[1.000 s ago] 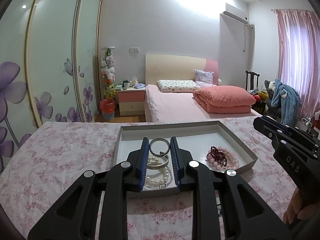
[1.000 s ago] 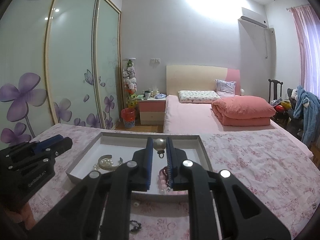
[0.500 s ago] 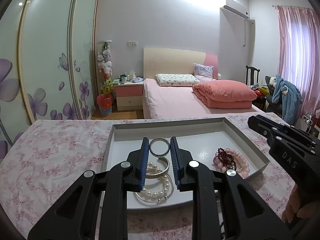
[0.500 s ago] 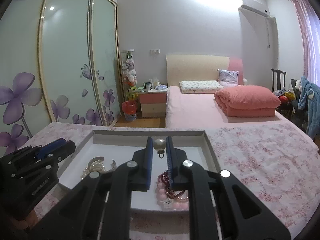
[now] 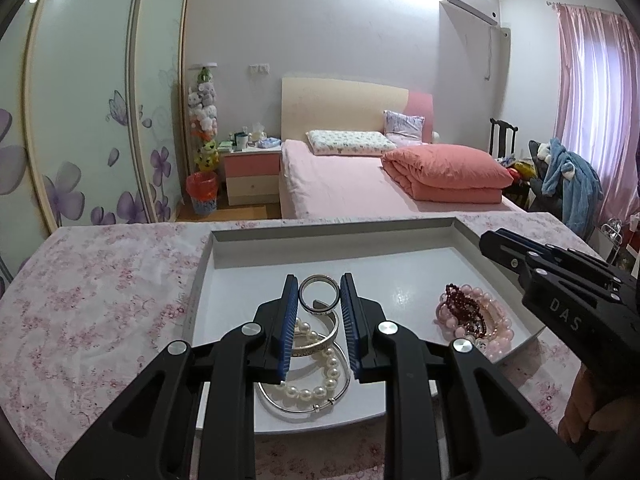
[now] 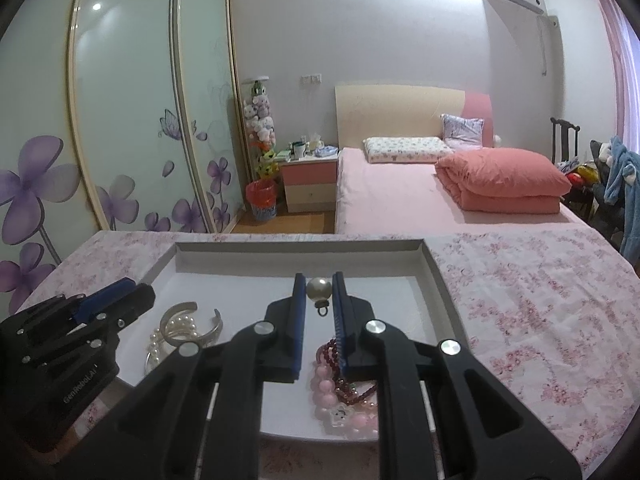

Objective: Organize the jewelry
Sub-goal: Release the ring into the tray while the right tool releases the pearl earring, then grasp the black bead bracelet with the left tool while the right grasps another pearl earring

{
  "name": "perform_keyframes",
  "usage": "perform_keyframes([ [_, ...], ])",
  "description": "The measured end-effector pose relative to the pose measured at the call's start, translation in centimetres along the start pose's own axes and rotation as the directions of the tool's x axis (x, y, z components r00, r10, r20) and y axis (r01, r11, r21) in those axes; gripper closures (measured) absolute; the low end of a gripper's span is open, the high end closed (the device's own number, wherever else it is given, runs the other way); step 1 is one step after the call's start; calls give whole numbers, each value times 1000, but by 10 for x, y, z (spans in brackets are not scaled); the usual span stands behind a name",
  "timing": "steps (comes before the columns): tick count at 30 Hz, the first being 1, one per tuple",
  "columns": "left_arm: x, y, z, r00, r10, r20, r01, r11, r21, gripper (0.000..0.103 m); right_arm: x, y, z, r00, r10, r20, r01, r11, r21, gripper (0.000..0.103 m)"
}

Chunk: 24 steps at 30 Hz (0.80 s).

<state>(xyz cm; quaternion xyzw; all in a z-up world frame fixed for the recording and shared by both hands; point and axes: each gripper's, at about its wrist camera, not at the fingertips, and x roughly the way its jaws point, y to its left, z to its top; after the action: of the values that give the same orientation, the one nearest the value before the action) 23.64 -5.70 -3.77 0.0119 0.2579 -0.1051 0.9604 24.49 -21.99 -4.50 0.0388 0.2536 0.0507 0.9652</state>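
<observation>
My left gripper [image 5: 319, 312] is clamped on a dark metal ring with a pale inner band [image 5: 319, 294], held upright across its outer edge between the blue ribbed pads [image 5: 289, 320]. The ring hangs above the shallow white rectangular tray with grey walls [image 5: 400, 268], directly over the open silver cuff bangle [image 5: 320, 334] and the white pearl bracelet on a thin silver hoop [image 5: 316, 386] that lie on the tray floor.

My right gripper [image 6: 319, 312] is clamped on a round pearl-coloured bead pendant with a small metal loop [image 6: 319, 290], pinched at its widest part, loop hanging down. It hovers over the tray's right half, above the heap of pink bead bracelets tangled with a dark red bead strand [image 6: 344, 392].

Handling judgement: both held pieces are light, rigid and smooth. The ring is hard metal, and a pinch across the diameter is sound provided it does not rotate. The pearl is a sphere held on two small contact patches, so I rate it the likelier to squirt out; pearl coatings also scratch, so I would keep the squeeze gentle. The bead strands below are limp and would best be lifted at a bunched section.

I cannot tell from either view how far the held pieces sit above the tray floor.

The tray rests on a pink floral tablecloth [image 5: 100, 280].
</observation>
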Motion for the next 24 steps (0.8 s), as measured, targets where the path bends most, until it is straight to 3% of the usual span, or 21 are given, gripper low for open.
perform_keyframes([
  [8, 13, 2, -6, 999, -10, -34, 9, 1000, -9, 80, 13, -3, -5, 999, 13, -41, -12, 1000, 27, 89],
  [12, 14, 2, -7, 999, -14, -39, 14, 1000, -12, 79, 14, -8, -7, 999, 17, -44, -15, 998, 56, 83],
  [16, 14, 5, -6, 999, -16, -40, 15, 1000, -22, 66, 14, -16, -6, 999, 17, -45, -13, 996, 85, 79],
  [24, 0, 11, -6, 1000, -2, -25, 1, 1000, -27, 66, -2, -21, -7, 999, 9, -37, -5, 996, 91, 79],
])
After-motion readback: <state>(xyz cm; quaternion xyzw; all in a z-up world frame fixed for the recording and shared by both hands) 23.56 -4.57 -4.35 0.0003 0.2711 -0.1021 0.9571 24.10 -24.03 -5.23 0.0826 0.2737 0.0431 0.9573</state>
